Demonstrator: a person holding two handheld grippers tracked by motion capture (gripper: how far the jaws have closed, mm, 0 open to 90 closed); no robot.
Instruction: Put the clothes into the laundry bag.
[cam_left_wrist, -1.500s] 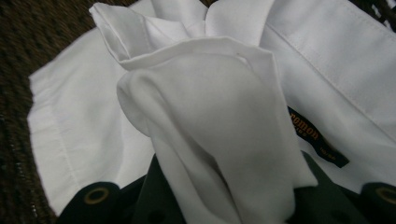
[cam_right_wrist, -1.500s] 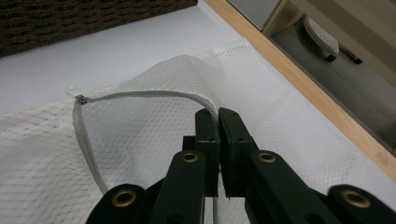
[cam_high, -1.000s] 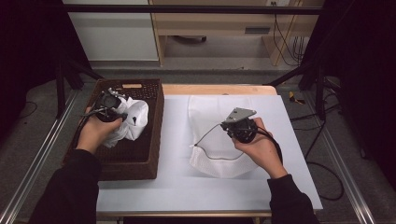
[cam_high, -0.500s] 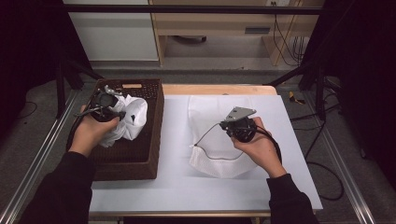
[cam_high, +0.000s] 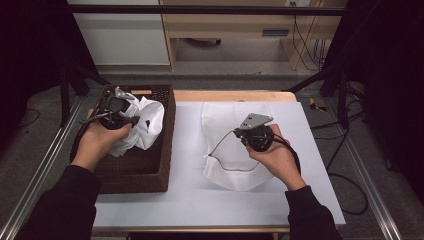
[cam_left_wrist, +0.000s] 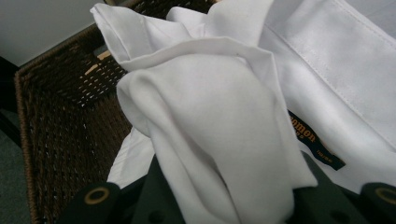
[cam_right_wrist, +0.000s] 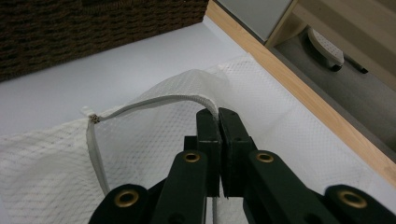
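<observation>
Wicker basket (cam_high: 150, 172) takes the table's left side; its raised walls block any low sideways pass there. White shirt (cam_high: 142, 125) bulges above the basket rim, held up by left gripper (cam_high: 117, 107). Mesh laundry bag (cam_high: 225, 170) lies mid-table, its zipper edge lifted by right gripper (cam_right_wrist: 218, 114). Between basket and bag, a bare strip of table (cam_high: 187, 150) is free; so are the front edge and the far right.

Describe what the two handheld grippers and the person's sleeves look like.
Both grippers, left gripper and right gripper, have round black bodies with a grey three-cornered plate on top and a black cable. Their black jaws carry brass-coloured rivets. The person wears dark long sleeves.
</observation>
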